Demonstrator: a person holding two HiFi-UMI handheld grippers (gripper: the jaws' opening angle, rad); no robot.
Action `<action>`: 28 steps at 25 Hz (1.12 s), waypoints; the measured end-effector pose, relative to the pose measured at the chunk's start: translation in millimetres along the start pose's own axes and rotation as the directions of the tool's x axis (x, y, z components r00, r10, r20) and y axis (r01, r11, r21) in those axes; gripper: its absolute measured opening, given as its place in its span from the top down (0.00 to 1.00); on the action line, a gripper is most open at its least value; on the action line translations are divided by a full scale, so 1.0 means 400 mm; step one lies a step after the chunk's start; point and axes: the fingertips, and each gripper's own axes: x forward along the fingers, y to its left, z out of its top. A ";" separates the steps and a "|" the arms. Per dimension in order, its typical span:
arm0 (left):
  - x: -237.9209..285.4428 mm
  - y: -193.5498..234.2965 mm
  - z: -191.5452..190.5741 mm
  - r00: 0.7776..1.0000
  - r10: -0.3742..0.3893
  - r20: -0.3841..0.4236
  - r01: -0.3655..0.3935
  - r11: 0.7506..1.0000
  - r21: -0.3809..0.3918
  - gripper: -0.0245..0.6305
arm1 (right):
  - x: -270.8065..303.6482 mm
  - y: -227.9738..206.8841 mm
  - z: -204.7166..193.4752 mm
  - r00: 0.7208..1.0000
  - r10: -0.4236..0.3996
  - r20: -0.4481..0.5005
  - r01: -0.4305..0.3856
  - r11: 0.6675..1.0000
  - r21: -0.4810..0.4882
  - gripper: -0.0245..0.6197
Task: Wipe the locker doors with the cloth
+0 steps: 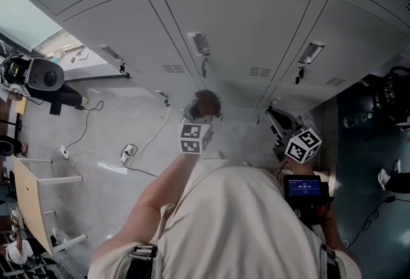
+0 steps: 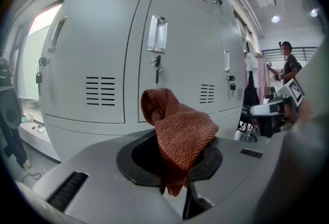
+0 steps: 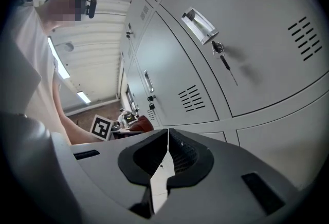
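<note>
Two grippers are showing in the head view. The left gripper (image 1: 200, 111) is reaching far out in front of the person and is squeezing a rust-red knitted cloth (image 1: 207, 102). The cloth is sitting right by the middle one of the grey metal locker doors (image 1: 237, 28), under its shiny silver handle (image 1: 198, 43). I cannot tell if the cloth is touching the door. The right gripper (image 1: 276, 117) is hanging lower on the right, near the next door. A thin white cable (image 1: 152, 138) is lying on the grey floor (image 1: 109, 130) at the left.

In the left gripper view, the left gripper (image 2: 175, 169) is pinching the cloth (image 2: 180, 130) tight between its jaws. The cloth is sticking up in a bunch in front of the locker doors (image 2: 195, 53). A small dark key (image 2: 157, 61) is hanging under the silver handle (image 2: 157, 34).

In the right gripper view, the right gripper (image 3: 165, 159) is pressing its jaws together, and nothing is sitting between them. A locker door (image 3: 257, 79) is filling the right side. Far off on the left, the cloth (image 3: 142, 124) is peeking out beside the left gripper's black-and-white marker cube (image 3: 102, 126).
</note>
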 end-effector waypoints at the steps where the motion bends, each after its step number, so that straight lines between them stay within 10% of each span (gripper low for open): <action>1: 0.000 0.033 0.000 1.000 0.016 -0.001 -0.016 1.000 -0.001 0.85 | 0.002 0.015 0.000 1.000 -0.020 0.004 0.020 1.000 0.002 0.93; 13: 0.131 0.182 0.082 0.995 0.086 0.045 -0.084 0.996 -0.036 0.85 | -0.019 0.002 0.043 0.975 -0.210 0.065 0.210 0.978 0.005 0.93; 28: 0.216 -0.036 0.089 0.997 -0.049 0.063 0.046 0.997 0.056 0.85 | -0.081 -0.008 0.045 0.965 -0.239 0.107 0.232 0.970 0.072 0.93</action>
